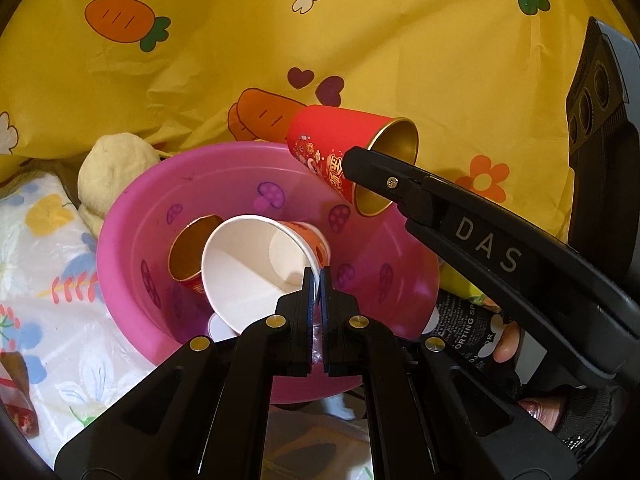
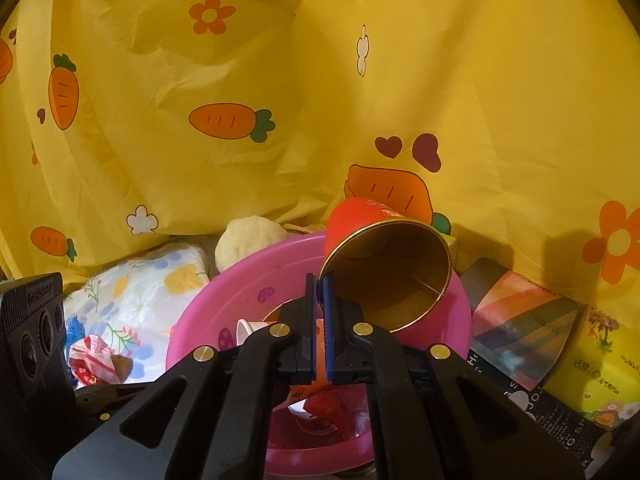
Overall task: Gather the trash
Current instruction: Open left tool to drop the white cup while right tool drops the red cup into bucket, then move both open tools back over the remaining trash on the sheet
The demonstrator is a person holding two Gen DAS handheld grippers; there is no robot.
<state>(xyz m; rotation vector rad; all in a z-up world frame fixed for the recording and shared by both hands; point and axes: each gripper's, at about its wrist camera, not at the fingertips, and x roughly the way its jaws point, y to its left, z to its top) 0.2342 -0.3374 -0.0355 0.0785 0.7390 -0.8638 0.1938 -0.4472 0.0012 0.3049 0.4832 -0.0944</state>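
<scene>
A pink basin (image 1: pixel 132 220) (image 2: pixel 200 320) sits in front of both grippers. My left gripper (image 1: pixel 317 276) is shut on the rim of a white-lined paper cup (image 1: pixel 248 264), held tilted over the basin. A red cup with a gold inside (image 1: pixel 188 254) lies in the basin behind it. My right gripper (image 2: pixel 317 280) (image 1: pixel 352 160) is shut on the rim of another red cup with a gold lining (image 2: pixel 392 276) (image 1: pixel 332 140), held on its side above the basin's far right rim. More cup pieces (image 2: pixel 320 404) lie in the basin below it.
A yellow carrot-print cloth (image 1: pixel 360 40) (image 2: pixel 280 80) fills the background. A cream lump (image 1: pixel 112 168) and a floral bag (image 1: pixel 40 264) lie left of the basin, with a crumpled red-white wrapper (image 2: pixel 96 360). Black and striped packets (image 2: pixel 524 328) and a yellow pack (image 2: pixel 596 364) lie right. A gloved hand (image 1: pixel 560 412) holds the right gripper.
</scene>
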